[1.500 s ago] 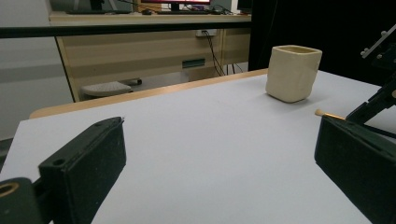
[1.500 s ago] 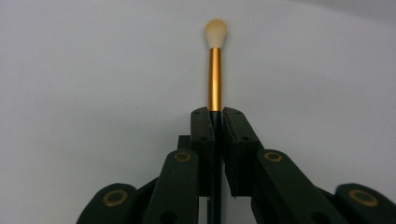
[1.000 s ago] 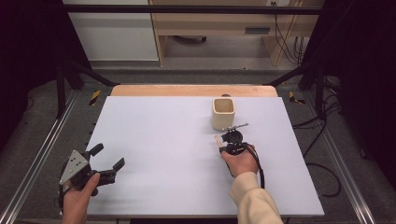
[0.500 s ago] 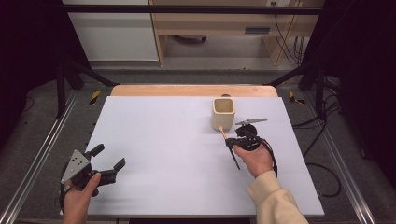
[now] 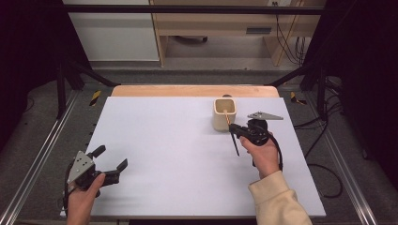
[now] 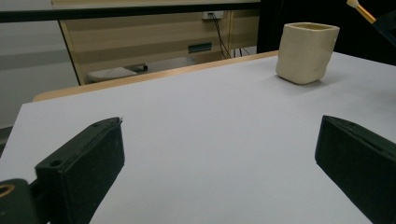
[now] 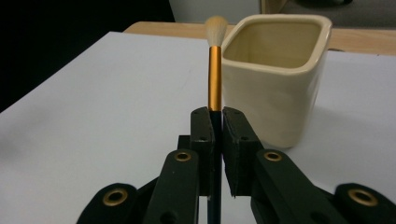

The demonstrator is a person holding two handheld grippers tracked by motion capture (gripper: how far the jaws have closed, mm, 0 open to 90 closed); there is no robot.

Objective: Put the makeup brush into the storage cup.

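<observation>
Lifted since before, the right gripper [image 7: 215, 116] now clamps a brush [image 7: 215, 70], orange ferrule, pale bristles, beside the cream cup [image 7: 275, 70]; left gripper [image 5: 110, 164] gapes.

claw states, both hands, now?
Left claw: open, empty, over the table.
Right claw: closed on the brush, beside the cup.

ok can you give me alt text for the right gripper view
The right gripper is shut on a brush with a gold ferrule and pale bristle tip, held pointing up beside a cream square cup. The cup stands on a white table, its open mouth visible.
</observation>
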